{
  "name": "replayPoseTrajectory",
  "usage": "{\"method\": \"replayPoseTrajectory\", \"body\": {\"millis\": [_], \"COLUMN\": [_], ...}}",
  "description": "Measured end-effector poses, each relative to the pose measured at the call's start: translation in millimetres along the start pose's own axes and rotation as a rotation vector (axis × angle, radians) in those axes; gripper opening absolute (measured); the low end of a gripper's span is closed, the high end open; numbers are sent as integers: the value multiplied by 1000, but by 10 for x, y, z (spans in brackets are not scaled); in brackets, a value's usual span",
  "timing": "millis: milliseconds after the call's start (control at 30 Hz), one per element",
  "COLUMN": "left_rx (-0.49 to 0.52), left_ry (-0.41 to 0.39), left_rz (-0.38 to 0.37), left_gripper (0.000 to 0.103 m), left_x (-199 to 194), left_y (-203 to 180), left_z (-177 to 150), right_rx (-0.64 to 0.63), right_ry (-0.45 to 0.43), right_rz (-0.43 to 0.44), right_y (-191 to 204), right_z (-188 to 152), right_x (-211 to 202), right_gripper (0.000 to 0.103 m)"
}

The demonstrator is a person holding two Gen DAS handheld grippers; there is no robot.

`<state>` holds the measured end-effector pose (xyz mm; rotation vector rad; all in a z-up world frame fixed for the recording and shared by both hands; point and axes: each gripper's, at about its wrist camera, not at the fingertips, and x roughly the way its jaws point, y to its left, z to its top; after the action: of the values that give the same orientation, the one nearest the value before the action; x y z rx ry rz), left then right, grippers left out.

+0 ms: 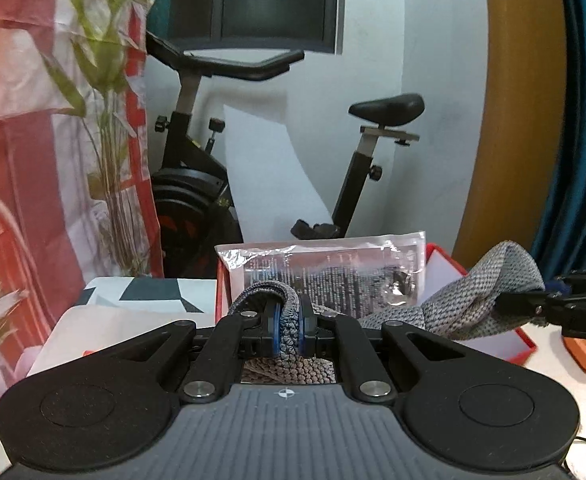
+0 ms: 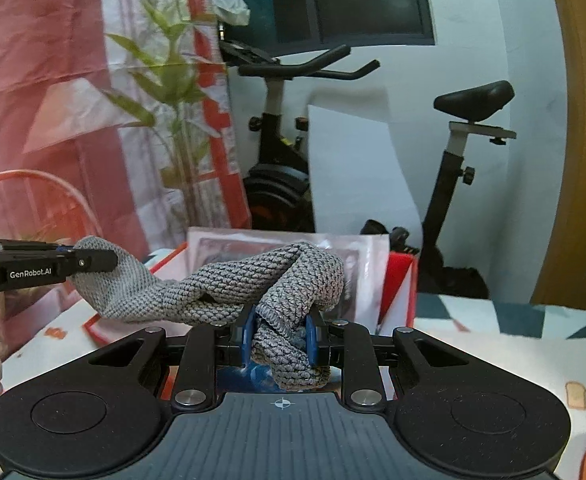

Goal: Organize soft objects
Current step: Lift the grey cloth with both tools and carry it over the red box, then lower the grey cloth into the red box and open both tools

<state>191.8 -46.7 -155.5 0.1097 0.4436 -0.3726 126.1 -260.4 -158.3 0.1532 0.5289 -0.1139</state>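
Both tongs, left (image 1: 289,330) and right (image 2: 279,338), clamped one grey knitted cloth (image 2: 229,284) strung between them. Beyond them stood a red box (image 2: 401,280). Sagging slack could snag its rim.

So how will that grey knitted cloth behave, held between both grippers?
The grey knitted cloth looks floppy: it sags and bunches between the left gripper and right gripper. Probably light, since small pinches carry it. The coarse weave likely resists slipping.
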Motion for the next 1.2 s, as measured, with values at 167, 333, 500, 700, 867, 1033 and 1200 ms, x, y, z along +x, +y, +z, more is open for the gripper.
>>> {"method": "replayPoseTrajectory", "body": {"millis": [167, 333, 500, 700, 867, 1033, 1200], "left_rx": [-35, -92, -69, -56, 14, 19, 26], "left_ry": [67, 133, 183, 202, 216, 219, 195], "left_rz": [-8, -28, -29, -16, -27, -35, -42], "left_gripper": [9, 9, 9, 10, 25, 46, 51], "left_x": [391, 750, 1004, 1178, 1239, 1247, 1204], "left_y": [66, 126, 94, 157, 133, 153, 177], "left_z": [147, 195, 193, 209, 227, 205, 211], "right_rx": [-65, -135, -102, -85, -84, -95, -104], "right_ry": [19, 71, 120, 174, 219, 247, 278], "right_rz": [-56, -97, -137, -153, -167, -172, -187], "right_y": [5, 59, -33, -116, -101, -49, -46], "right_z": [77, 121, 157, 156, 140, 88, 47], "right_x": [289, 585, 830, 1036, 1175, 1241, 1298], "right_gripper": [23, 23, 23, 23, 23, 24, 29]}}
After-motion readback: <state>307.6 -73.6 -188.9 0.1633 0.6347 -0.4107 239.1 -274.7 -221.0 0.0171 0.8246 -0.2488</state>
